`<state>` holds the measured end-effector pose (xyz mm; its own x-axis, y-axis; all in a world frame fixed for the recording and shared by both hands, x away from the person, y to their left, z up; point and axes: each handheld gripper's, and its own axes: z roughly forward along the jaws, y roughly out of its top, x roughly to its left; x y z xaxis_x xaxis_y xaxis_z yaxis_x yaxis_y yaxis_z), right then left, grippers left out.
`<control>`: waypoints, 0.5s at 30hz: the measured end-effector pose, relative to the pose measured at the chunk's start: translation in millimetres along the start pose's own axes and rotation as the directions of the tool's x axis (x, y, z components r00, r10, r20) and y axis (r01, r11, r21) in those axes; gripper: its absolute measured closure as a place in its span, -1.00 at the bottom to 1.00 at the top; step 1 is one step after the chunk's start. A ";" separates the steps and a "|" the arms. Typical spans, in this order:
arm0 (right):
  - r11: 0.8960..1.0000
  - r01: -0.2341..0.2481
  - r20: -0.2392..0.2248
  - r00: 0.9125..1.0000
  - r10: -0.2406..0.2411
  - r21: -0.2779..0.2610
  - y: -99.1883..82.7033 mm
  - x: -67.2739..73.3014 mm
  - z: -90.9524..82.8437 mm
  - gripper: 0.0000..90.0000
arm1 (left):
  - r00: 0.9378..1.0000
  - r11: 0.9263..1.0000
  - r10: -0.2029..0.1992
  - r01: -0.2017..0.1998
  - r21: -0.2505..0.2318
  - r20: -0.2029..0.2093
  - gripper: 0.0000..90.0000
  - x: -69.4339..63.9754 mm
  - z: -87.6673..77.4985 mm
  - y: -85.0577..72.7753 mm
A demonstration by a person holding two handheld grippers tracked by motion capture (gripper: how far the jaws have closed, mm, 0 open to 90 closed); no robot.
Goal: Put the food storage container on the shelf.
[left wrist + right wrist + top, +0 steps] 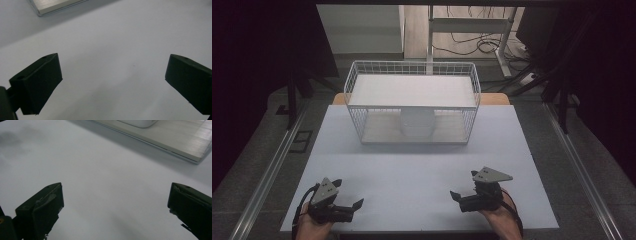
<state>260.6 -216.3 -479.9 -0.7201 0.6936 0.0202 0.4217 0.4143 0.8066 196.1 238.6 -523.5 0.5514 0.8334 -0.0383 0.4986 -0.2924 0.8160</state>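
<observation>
What matters here is that the white pot (417, 123) sits straight ahead of me, well apart from both tools, on the lower shelf of the wire rack (357, 75) — under the upper board, so I judge the way in is level through the open front, not from above. The pot looks squat and round, standing upright, with no long axis to line up on. My left gripper (349, 194) rests near the table's (432, 165) near edge, jaws spread wide with nothing between them; in the left gripper view I see bare table past the jaws and one corner of the rack's base (57, 5) up ahead. My right gripper (464, 185) is likewise open wide and empty, and in the right gripper view the pot (137, 122) and shelf edge lie ahead and to the right of the jaws. From the high view the pot lies forward and to the right of the left tool, forward and to the left of the right one — the right looks slightly nearer, though the margin is small.
</observation>
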 end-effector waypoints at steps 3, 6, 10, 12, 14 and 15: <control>1.000 -0.008 0.013 1.000 0.008 -0.007 -3.5 -2.7 -8.5 -1.00 | 1.000 1.000 -0.006 0.006 -0.006 -0.005 -0.99 1.2 -2.9 -1.6; 1.000 -0.011 0.025 1.000 0.011 -0.008 -5.6 -3.7 -14.3 -1.00 | 1.000 1.000 -0.006 0.006 -0.010 -0.011 -1.00 1.3 -5.2 -2.1; 1.000 -0.015 0.032 0.999 0.015 -0.005 -9.9 -5.4 -20.2 -1.00 | 1.000 1.000 -0.009 0.009 -0.011 -0.014 -1.00 1.8 -7.6 -3.7; 1.000 -0.021 0.037 0.999 0.021 -0.005 -12.3 -6.2 -22.9 -1.00 | 1.000 1.000 -0.017 0.017 -0.016 -0.010 -1.00 2.7 -9.3 -4.9; 1.000 -0.025 0.041 0.999 0.025 -0.005 -14.4 -7.2 -25.9 -1.00 | 1.000 1.000 -0.019 0.018 -0.017 -0.015 -1.00 3.0 -11.0 -6.2; 1.000 -0.025 0.041 0.999 0.025 -0.005 -14.4 -7.2 -25.9 -1.00 | 1.000 1.000 -0.019 0.018 -0.017 -0.015 -1.00 3.0 -11.0 -6.2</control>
<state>245.4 -242.5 -476.3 -0.6859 0.7275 0.0161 0.4365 0.3937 0.8090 187.4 248.1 -522.3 0.5317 0.8457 -0.0446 0.4973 -0.2691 0.8248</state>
